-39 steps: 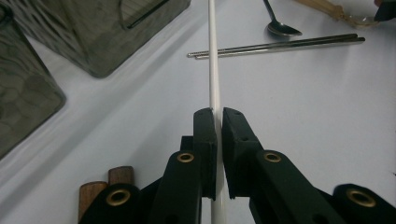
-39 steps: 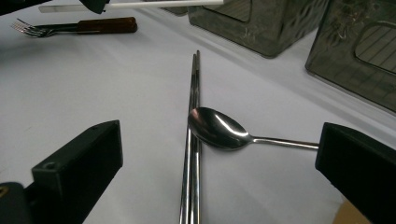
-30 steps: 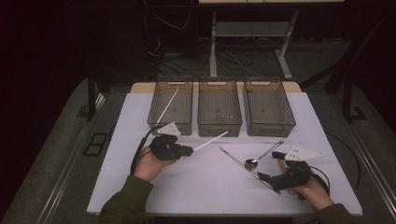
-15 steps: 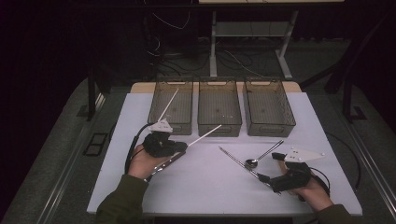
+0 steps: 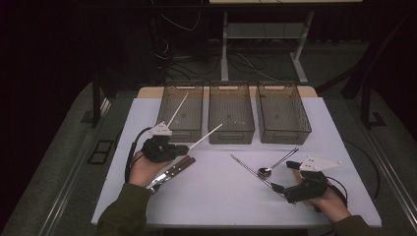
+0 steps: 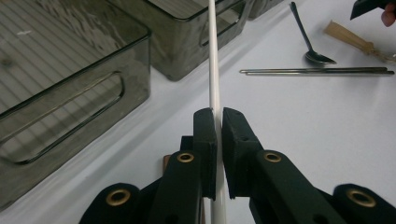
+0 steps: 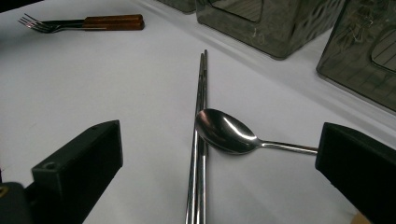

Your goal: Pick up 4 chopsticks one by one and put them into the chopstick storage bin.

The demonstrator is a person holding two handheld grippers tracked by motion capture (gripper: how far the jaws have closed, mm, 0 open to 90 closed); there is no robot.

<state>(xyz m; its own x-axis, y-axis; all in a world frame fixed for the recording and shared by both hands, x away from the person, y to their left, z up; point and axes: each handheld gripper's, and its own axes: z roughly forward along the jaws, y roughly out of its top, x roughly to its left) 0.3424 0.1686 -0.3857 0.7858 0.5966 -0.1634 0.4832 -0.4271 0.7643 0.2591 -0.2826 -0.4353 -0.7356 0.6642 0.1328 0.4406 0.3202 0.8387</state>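
Note:
My left gripper is shut on a white chopstick, which points up and right toward the middle bin. In the left gripper view both jaws press on that chopstick. A second white chopstick leans in the left bin. My right gripper stands open at the near right, its jaws on either side of a spoon that lies against a pair of metal chopsticks. The pads touch nothing.
A wooden-handled fork lies on the white table just below my left hand. A third bin stands at the back right. The spoon and metal chopsticks lie to the right in the left gripper view.
My left gripper has carried the white chopstick left and a little away, toward the bins, uncovering the fork. The right gripper has stayed put.

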